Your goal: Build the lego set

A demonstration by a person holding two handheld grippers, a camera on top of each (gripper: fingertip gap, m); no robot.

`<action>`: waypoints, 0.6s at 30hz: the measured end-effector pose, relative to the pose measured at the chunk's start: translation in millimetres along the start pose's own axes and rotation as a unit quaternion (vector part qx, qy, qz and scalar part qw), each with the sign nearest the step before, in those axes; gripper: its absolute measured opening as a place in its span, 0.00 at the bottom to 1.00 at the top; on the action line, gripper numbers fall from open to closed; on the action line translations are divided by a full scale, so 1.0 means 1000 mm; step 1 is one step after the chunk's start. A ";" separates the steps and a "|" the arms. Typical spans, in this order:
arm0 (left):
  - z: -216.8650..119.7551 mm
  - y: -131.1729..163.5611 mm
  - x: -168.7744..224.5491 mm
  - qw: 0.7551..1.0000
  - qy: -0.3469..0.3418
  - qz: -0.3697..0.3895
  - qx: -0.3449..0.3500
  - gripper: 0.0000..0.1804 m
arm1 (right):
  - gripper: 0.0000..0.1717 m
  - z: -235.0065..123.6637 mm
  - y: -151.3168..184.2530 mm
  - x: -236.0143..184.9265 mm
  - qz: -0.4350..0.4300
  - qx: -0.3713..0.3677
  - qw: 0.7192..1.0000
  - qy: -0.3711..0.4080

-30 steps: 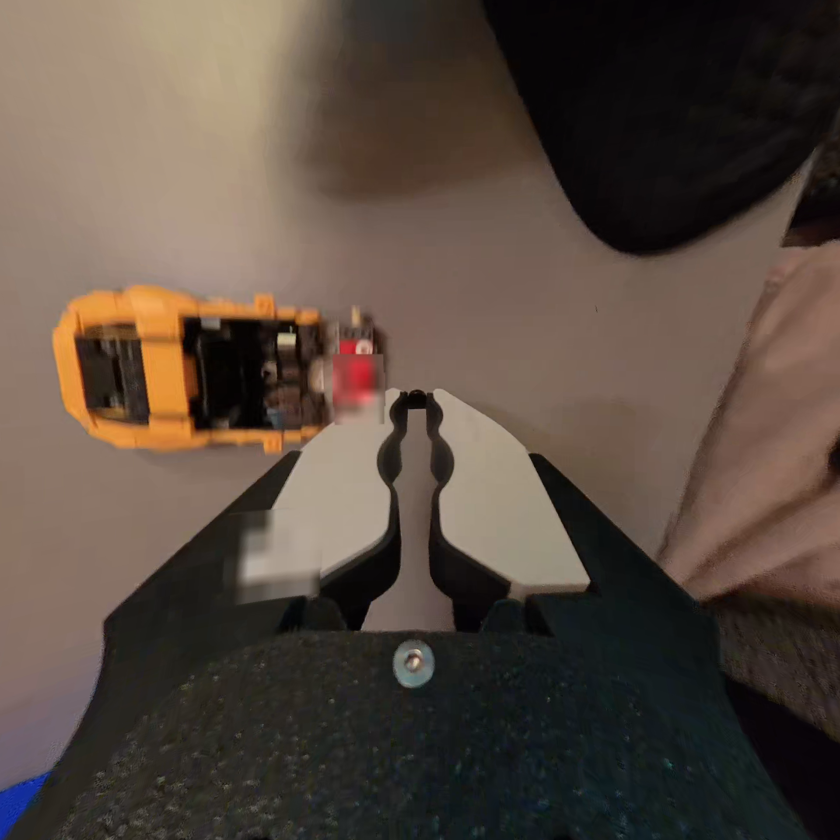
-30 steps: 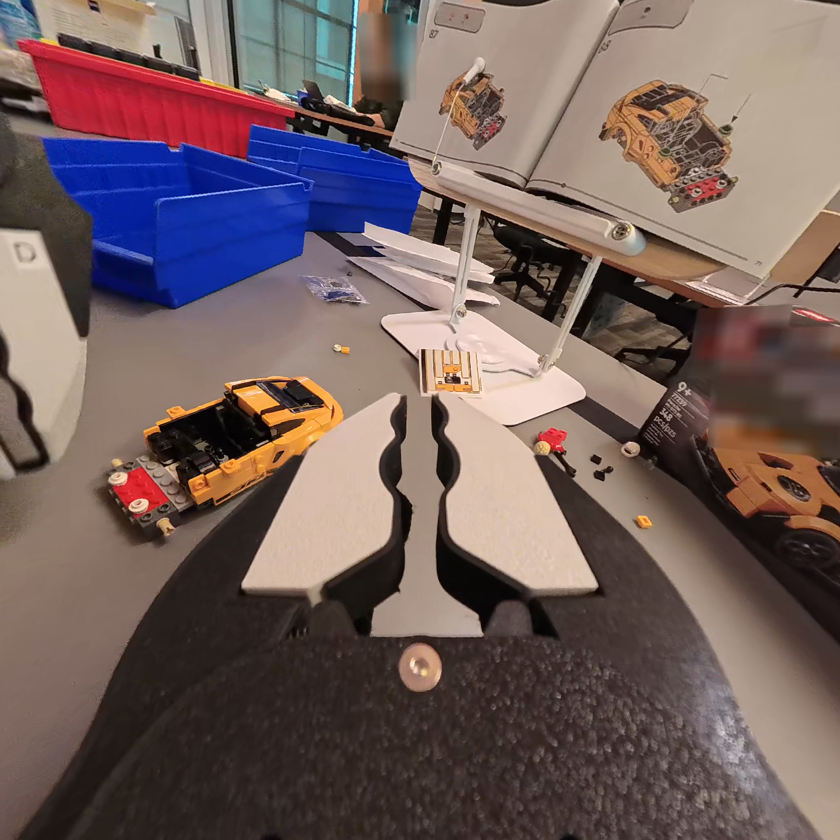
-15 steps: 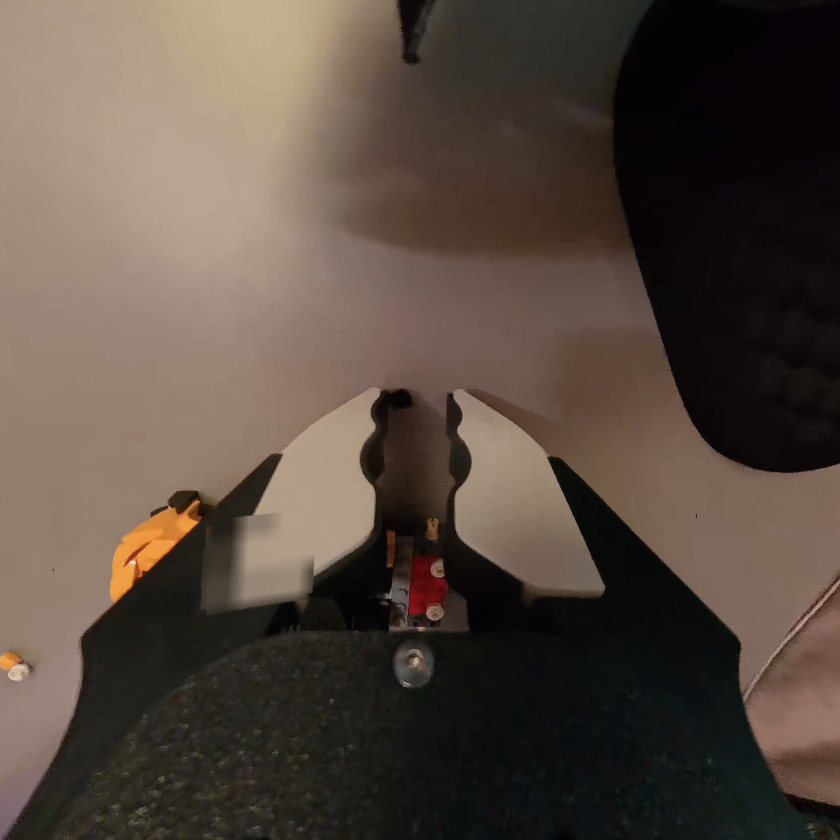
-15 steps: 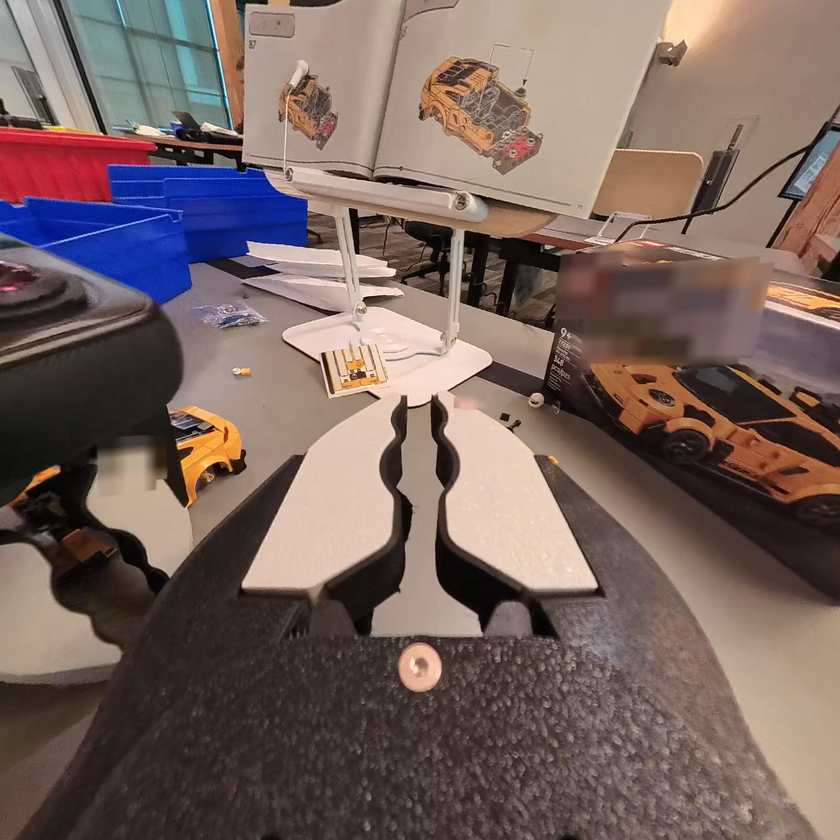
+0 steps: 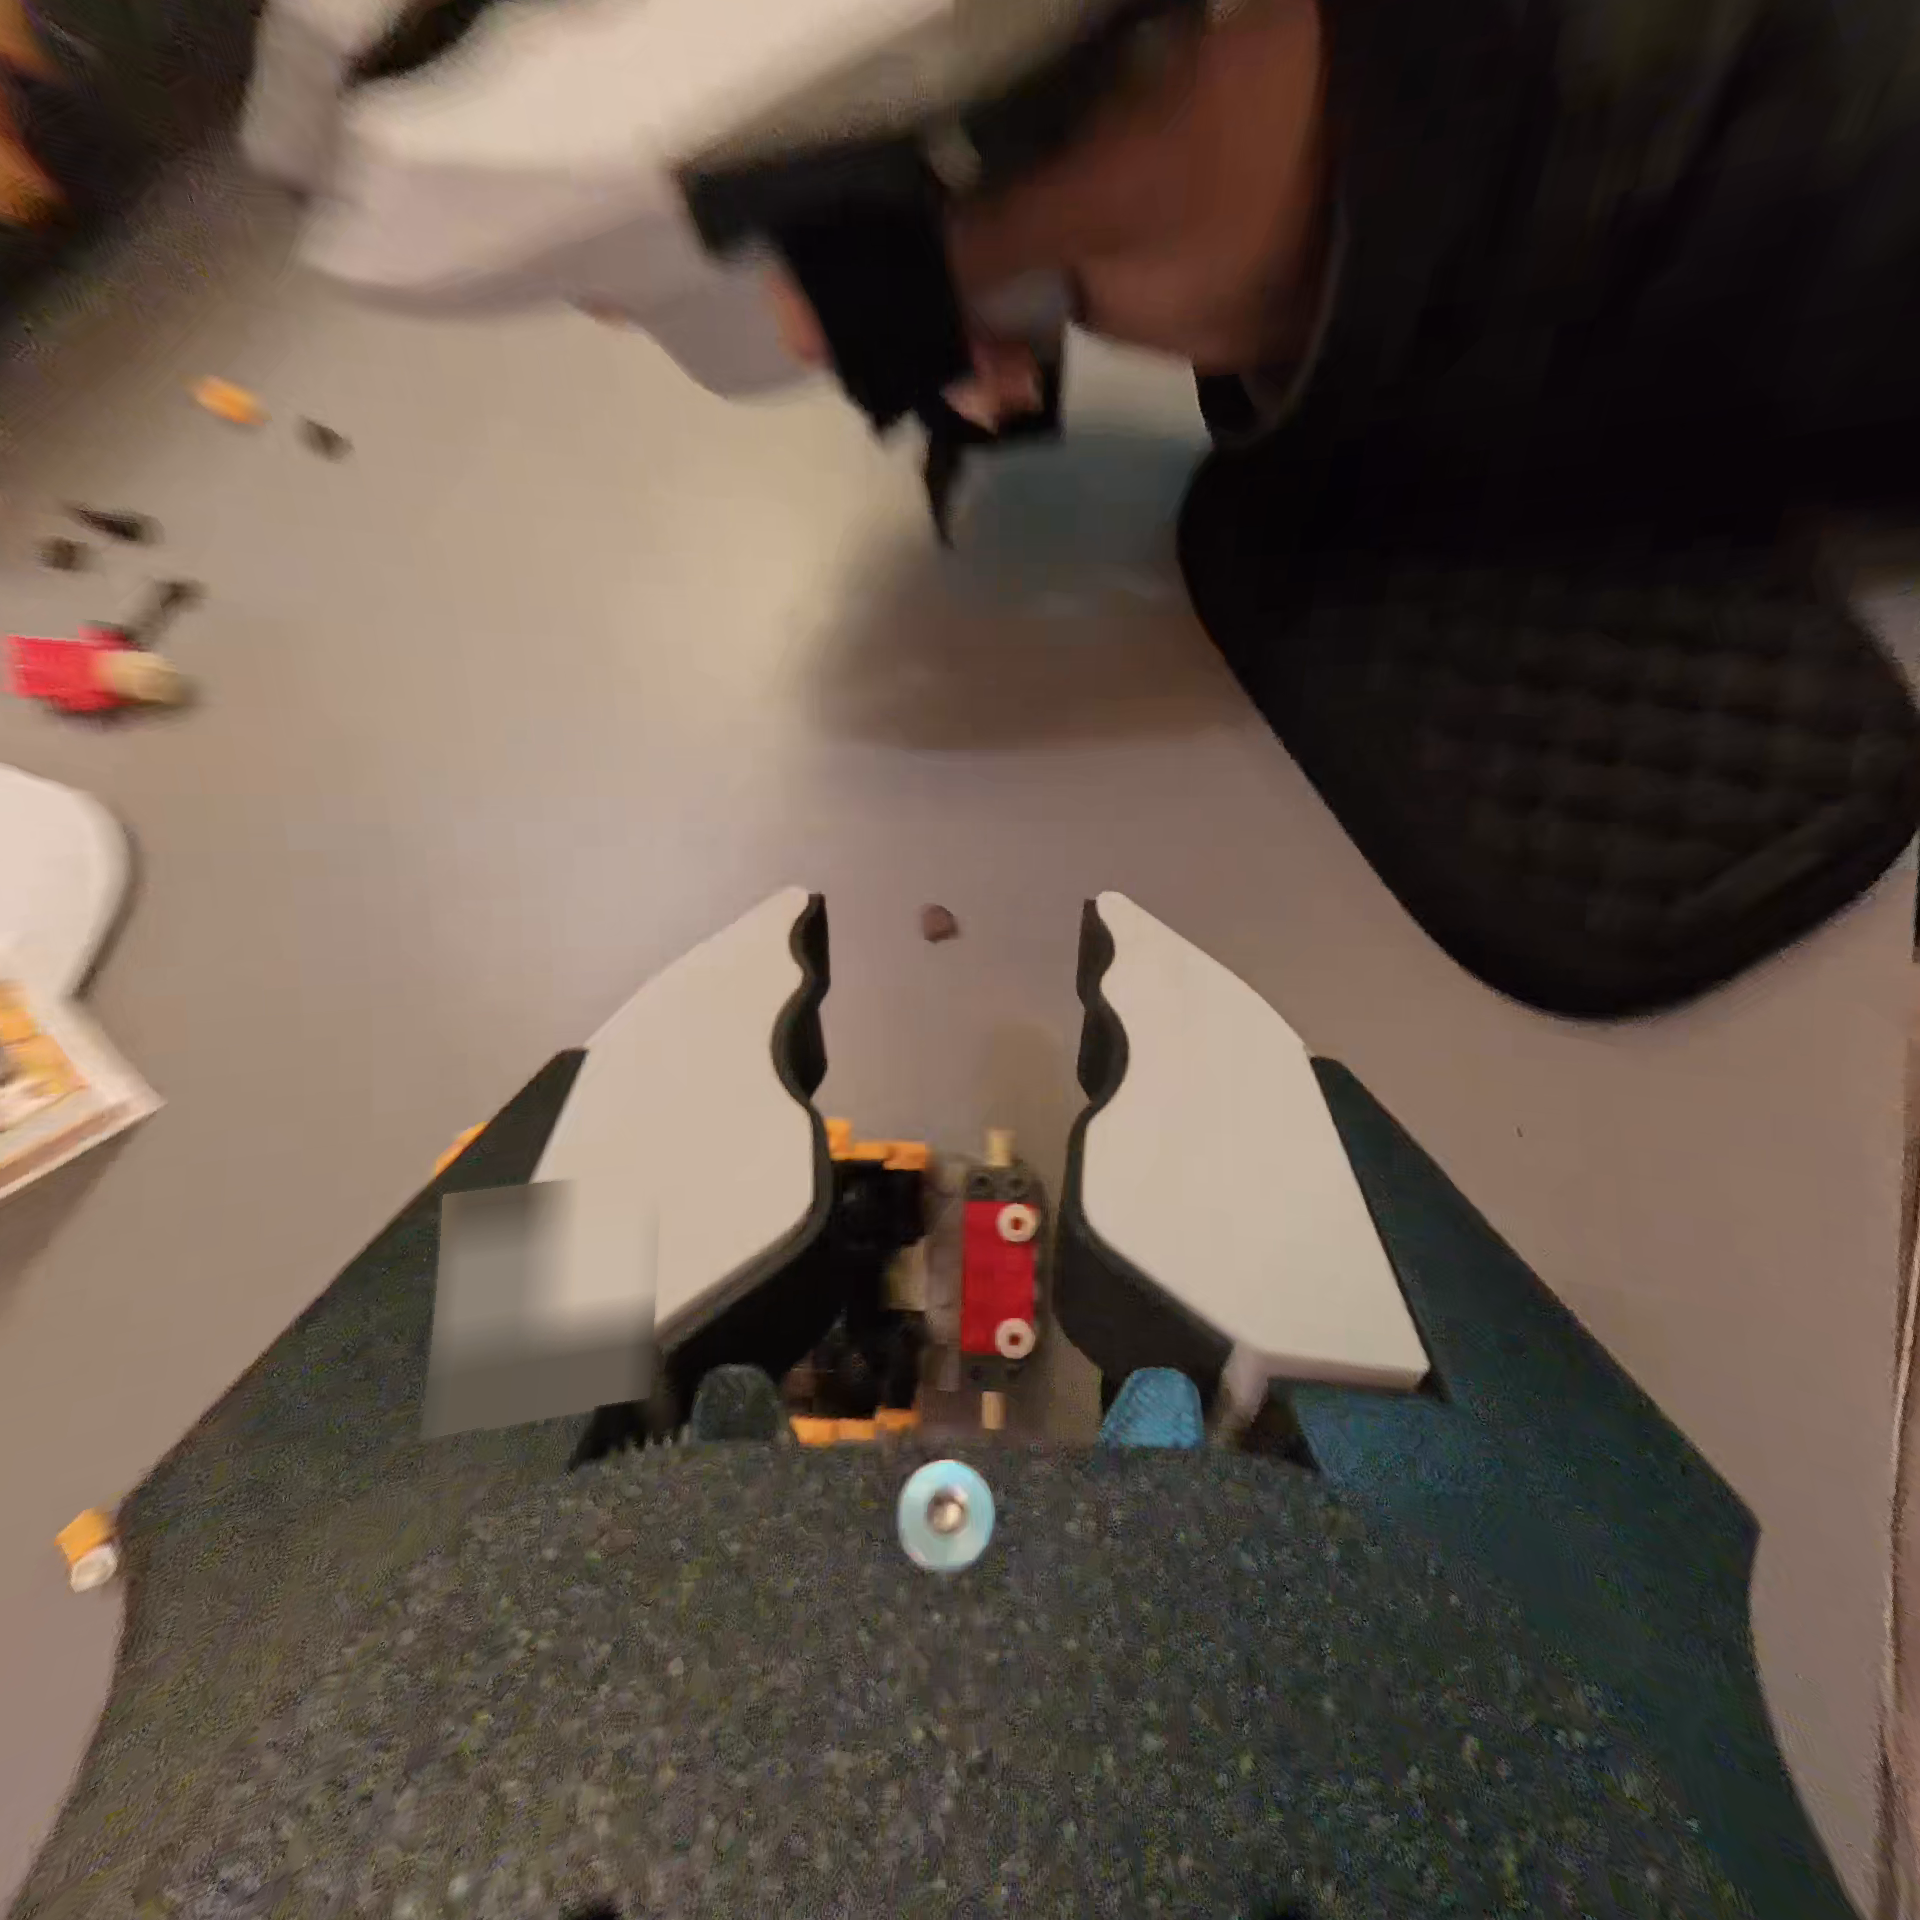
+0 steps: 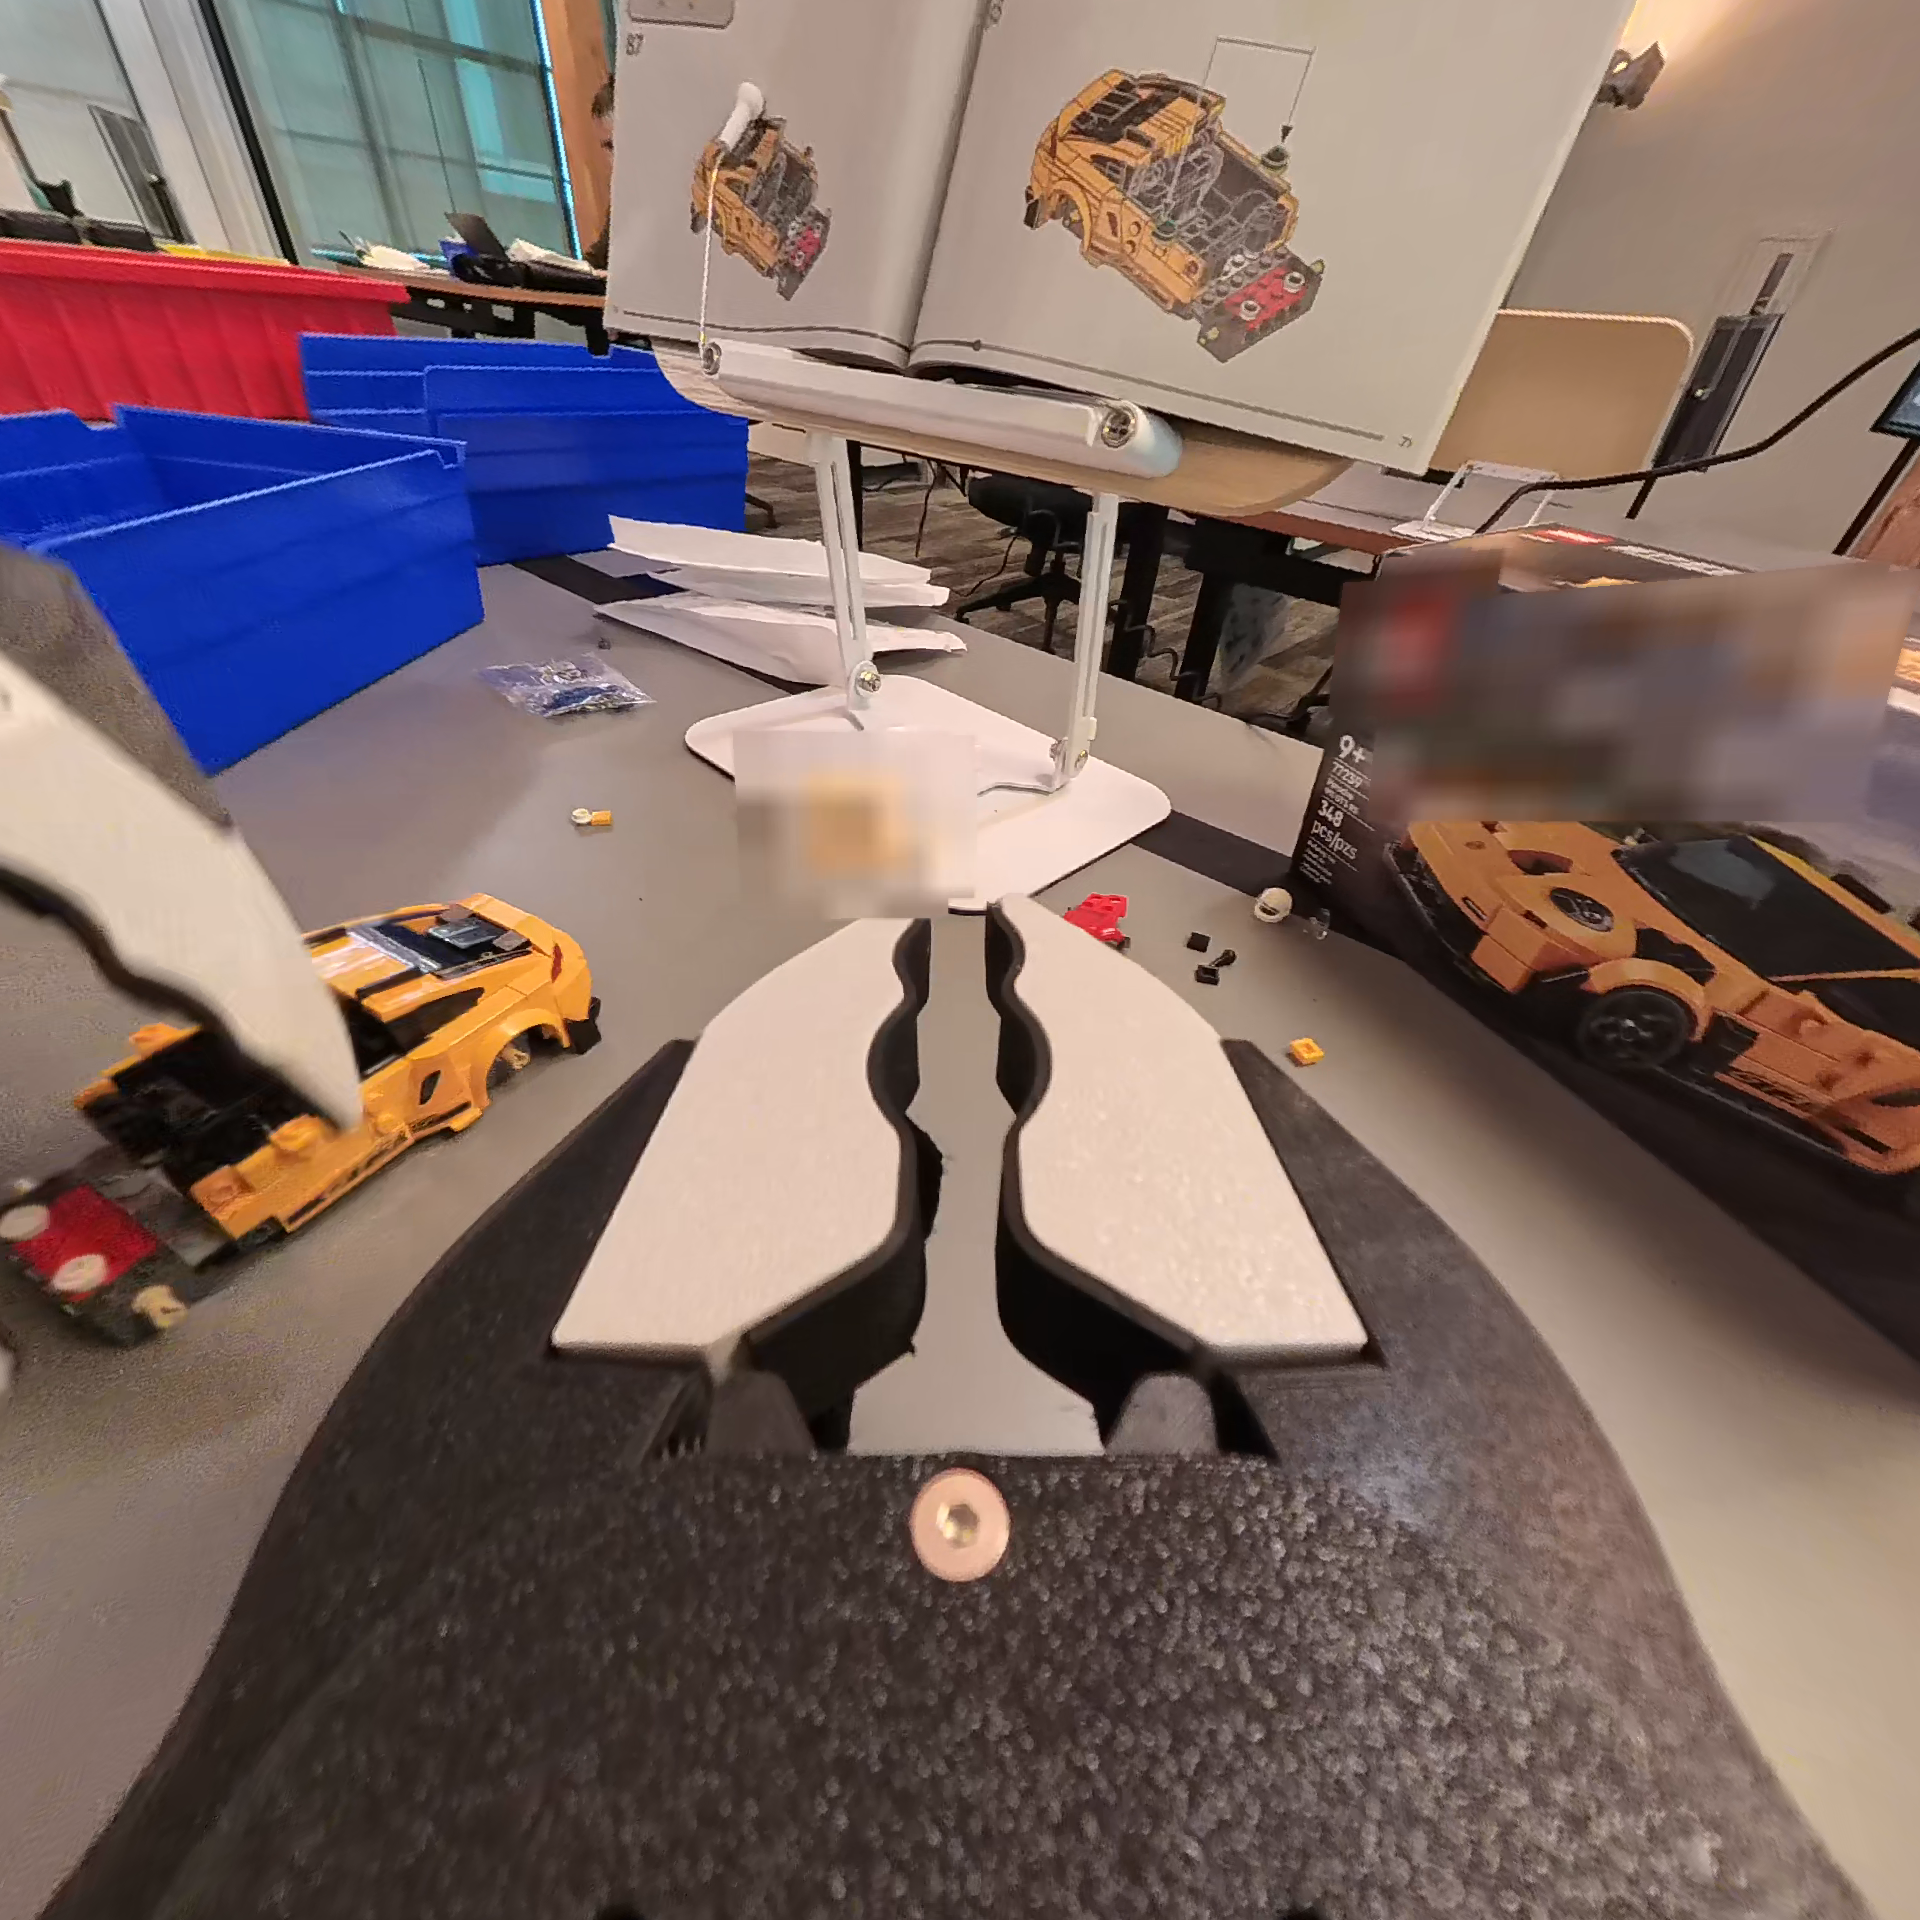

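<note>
The left gripper (image 5: 951,925) is held wide open above the rear of the orange toy car (image 6: 416,1039), nothing gripped. The right gripper (image 6: 956,925) is seen nearly closed and empty over the grey table (image 6: 520,810), the car at its 9 o'clock, a red brick (image 6: 1101,914) at 1 o'clock.

Warm dim light and heavy motion blur in the left wrist view; right wrist view brighter, sharper, edges bowed

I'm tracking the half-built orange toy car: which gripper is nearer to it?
Left. The left gripper hangs open directly over the car; the right gripper sits off to the car's side, over bare table.
</note>
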State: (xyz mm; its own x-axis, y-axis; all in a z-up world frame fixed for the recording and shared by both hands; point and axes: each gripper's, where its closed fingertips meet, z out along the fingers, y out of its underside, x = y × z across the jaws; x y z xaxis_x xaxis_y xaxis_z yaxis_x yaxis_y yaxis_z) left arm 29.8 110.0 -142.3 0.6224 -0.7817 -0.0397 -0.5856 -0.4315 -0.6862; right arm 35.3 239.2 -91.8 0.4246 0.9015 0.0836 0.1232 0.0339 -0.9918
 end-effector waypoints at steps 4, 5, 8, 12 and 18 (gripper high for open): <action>-0.050 -0.008 -0.041 0.982 -0.055 -0.063 0.170 0.23 | 0.09 0.001 0.001 -0.007 0.008 -0.007 1.000 -0.013; -0.060 -0.003 -0.052 0.974 -0.068 -0.083 0.197 0.22 | 0.10 0.002 0.002 -0.008 0.007 -0.009 1.000 -0.016; -0.083 0.016 -0.076 0.955 -0.089 -0.131 0.252 0.19 | 0.13 0.003 0.003 -0.014 -0.001 -0.014 1.000 -0.024; -0.102 0.033 -0.089 0.938 -0.089 -0.160 0.293 0.00 | 0.12 0.005 0.008 -0.021 -0.026 -0.023 0.999 -0.037; -0.105 0.045 -0.095 0.937 -0.124 -0.113 0.306 0.00 | 0.10 0.006 0.014 -0.029 -0.019 -0.035 0.997 -0.065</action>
State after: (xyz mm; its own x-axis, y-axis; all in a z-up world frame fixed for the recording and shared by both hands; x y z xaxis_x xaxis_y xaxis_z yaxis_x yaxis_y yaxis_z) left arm -110.1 117.3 -93.0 0.8409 -0.5396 0.0406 -0.0641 -0.1737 -0.9827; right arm 19.5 215.9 -109.0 0.3000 0.9483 0.1031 0.2017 0.0426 -0.9785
